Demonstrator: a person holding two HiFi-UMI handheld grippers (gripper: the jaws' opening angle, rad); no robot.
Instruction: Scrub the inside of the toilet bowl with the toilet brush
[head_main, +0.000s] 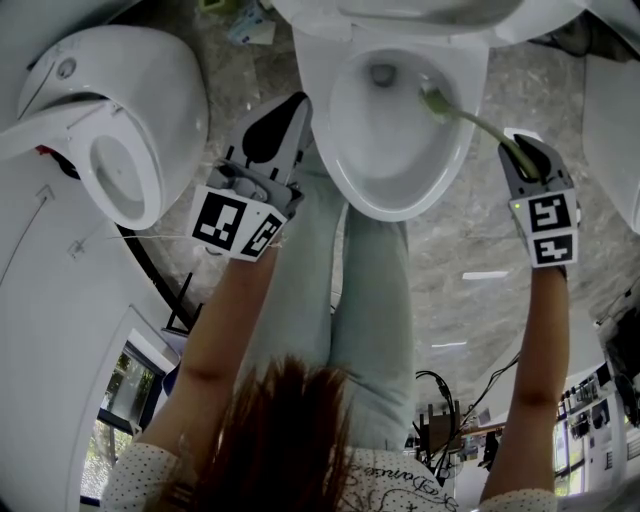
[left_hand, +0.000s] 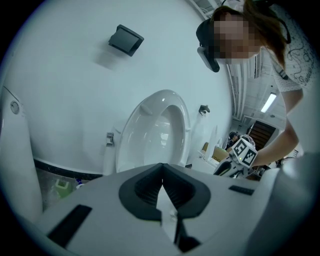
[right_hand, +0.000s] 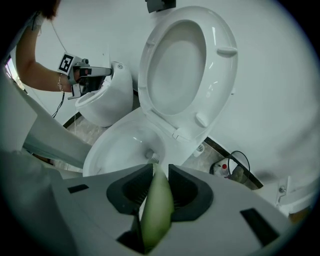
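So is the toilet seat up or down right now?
Up. In the right gripper view the seat stands raised, tilted back from its hinge behind the bowl, leaving the bowl's rim uncovered.

Sanitary-ware showroom or test space — toilet (head_main: 396, 210) beside second toilet (head_main: 150, 100) on veined stone floor (head_main: 470, 235), white walls (left_hand: 75, 90).

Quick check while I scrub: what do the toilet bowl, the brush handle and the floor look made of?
Toilet bowl: glazed white ceramic, apparently; smooth with glossy highlights.
Brush handle, clamped in the right tongs: probably pale green plastic, smooth and evenly coloured.
Floor: grey veined stone or stone-look tile, polished, reflecting bright light strips.
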